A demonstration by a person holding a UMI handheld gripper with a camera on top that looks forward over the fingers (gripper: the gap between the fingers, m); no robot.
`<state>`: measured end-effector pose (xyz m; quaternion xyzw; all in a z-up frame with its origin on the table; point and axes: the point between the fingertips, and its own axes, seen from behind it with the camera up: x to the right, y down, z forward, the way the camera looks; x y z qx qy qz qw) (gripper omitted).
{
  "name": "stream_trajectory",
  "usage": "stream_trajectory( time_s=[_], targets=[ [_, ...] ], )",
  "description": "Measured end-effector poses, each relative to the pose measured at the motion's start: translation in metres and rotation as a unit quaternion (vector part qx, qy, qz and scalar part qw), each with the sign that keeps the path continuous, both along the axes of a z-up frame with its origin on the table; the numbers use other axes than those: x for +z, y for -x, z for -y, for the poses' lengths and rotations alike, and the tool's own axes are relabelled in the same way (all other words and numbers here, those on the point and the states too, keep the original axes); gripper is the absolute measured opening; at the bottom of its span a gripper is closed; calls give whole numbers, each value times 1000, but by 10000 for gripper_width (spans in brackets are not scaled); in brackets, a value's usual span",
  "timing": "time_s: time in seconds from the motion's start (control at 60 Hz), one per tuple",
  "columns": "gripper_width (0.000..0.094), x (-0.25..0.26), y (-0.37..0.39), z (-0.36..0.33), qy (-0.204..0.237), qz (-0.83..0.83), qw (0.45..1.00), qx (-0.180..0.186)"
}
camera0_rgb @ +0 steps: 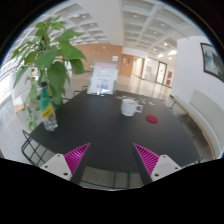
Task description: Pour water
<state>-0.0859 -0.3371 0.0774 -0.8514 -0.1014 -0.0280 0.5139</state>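
Here is the gripper (pixel 110 158), hanging above the near edge of a dark round desk (pixel 100 135), its jaws standing wide apart with nothing between them. Both pink pads (pixel 76 155) face each other across an open gap, and only bare desk shows in that gap.

So where is the water? Look to the left side of the desk: a clear bottle (pixel 49 116) stands upright there, just in front of a tall leafy plant (pixel 48 60), well off to the left of the jaws' line. Farther back, near the middle of the desk and slightly right, sits a white mug (pixel 130 106), its handle seeming to point right. Between the mug and the right rim lies a small red disc (pixel 153 118), possibly the bottle's cap, though I cannot say for sure. Behind all this a white sign (pixel 102 78) stands at the far side of the desk, and dark chairs (pixel 35 148) ring the near side.

By my reading, the task is at its opening step: nothing is gripped, nothing tipped. The next move calls for swinging left and forward to bring the bottle between the jaws, closing on its body firmly enough that it won't slip, then carrying it across to the mug. I cannot tell how full the bottle is.
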Motion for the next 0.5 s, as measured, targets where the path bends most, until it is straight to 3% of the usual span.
stream_trajectory(
  time_s=[0.283, 0.5],
  targets=[
    [860, 6, 197, -16, -17, -71, 992, 100],
    [861, -6, 277, -71, -37, -91, 990, 104]
  ],
)
